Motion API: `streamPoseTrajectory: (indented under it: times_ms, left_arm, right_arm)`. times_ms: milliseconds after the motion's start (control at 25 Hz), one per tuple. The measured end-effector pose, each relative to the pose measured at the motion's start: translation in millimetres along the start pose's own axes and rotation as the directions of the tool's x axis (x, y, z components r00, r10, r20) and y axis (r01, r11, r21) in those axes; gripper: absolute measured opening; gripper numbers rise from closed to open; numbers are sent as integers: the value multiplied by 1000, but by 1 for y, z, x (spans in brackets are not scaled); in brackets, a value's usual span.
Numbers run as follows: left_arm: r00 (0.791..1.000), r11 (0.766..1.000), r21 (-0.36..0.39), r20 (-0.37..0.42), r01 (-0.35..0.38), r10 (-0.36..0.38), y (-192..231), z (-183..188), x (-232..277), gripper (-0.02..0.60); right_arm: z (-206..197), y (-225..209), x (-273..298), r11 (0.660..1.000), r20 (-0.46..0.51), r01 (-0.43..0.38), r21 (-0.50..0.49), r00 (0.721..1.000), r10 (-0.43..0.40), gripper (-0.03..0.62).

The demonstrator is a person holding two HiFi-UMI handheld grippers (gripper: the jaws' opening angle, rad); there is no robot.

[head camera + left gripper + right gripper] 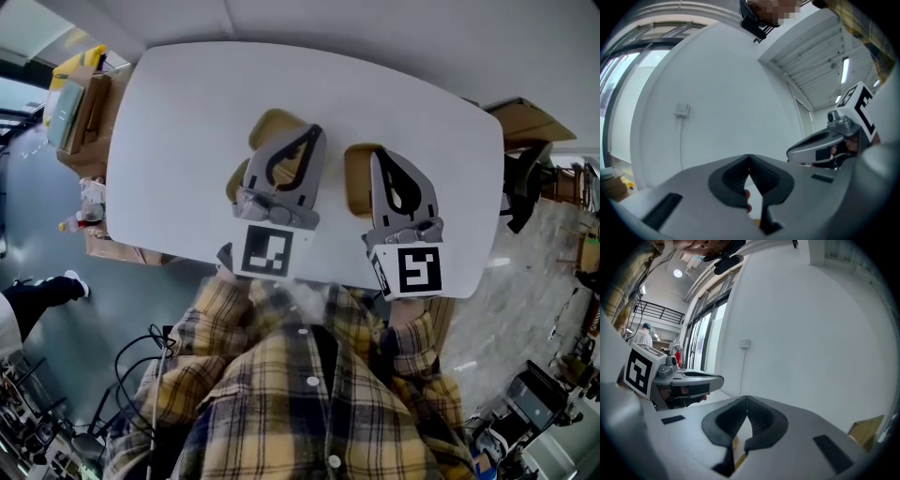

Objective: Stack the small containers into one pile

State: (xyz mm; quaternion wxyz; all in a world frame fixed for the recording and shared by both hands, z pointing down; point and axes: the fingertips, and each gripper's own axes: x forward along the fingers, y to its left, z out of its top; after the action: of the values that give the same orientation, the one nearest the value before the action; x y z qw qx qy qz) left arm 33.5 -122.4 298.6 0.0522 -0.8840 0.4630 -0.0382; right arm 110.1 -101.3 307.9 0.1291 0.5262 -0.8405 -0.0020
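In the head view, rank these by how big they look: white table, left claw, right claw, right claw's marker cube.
Largest: white table.
Next: left claw and right claw, which look about alike, so I won't rank one over the other.
Smallest: marker cube on the right claw.

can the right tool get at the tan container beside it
Probably yes: the tan container sits right by the right tool on the white table, nothing between them, though its shut jaws must open first.
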Motion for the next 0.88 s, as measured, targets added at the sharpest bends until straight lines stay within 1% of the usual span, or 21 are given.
streamPoseTrajectory:
  times_ms: [80, 200, 280, 360, 440, 520, 560, 760, 840, 880]
  left_arm:
    - [999, 999, -31, -33, -18, 17, 1, -17, -2, 17]
    - [994, 997, -53, -99, -50, 44, 7, -42, -6, 17]
    - [987, 997, -58, -150, -60, 51, 12, -60, -11, 18]
    - [976, 998, -41, -215, -54, 44, 17, -81, -17, 18]
    - [961, 999, -23, -275, -37, 30, 22, -101, -22, 30]
    - [944, 999, -37, -331, -30, 16, 27, -120, -30, 121]
    - [935, 998, -46, -354, -35, 17, 31, -128, -35, 140]
    - [887, 996, -55, -461, -74, 40, 54, -168, -61, 188]
    - [867, 995, -64, -497, -79, 37, 64, -184, -72, 202]
    - [854, 995, -70, -520, -72, 25, 69, -193, -77, 207]
  right_arm:
    - [-9, 2, 1, 1000, -15, -14, 8, 1000, 14, 14]
    - [-18, 7, 3, 999, -31, -34, 18, 999, 34, 14]
    - [-25, 14, 5, 998, -43, -53, 23, 998, 54, 14]
    - [-30, 23, 7, 997, -54, -76, 29, 996, 77, 14]
    - [-34, 33, 9, 994, -62, -99, 36, 993, 101, 14]
    - [-37, 42, 11, 992, -66, -120, 43, 990, 123, 14]
    - [-38, 47, 12, 991, -67, -130, 45, 989, 133, 14]
    - [-41, 62, 15, 986, -75, -161, 45, 984, 164, 14]
    - [-43, 67, 15, 984, -81, -169, 48, 982, 173, 14]
    - [-43, 70, 16, 983, -84, -174, 52, 980, 178, 14]
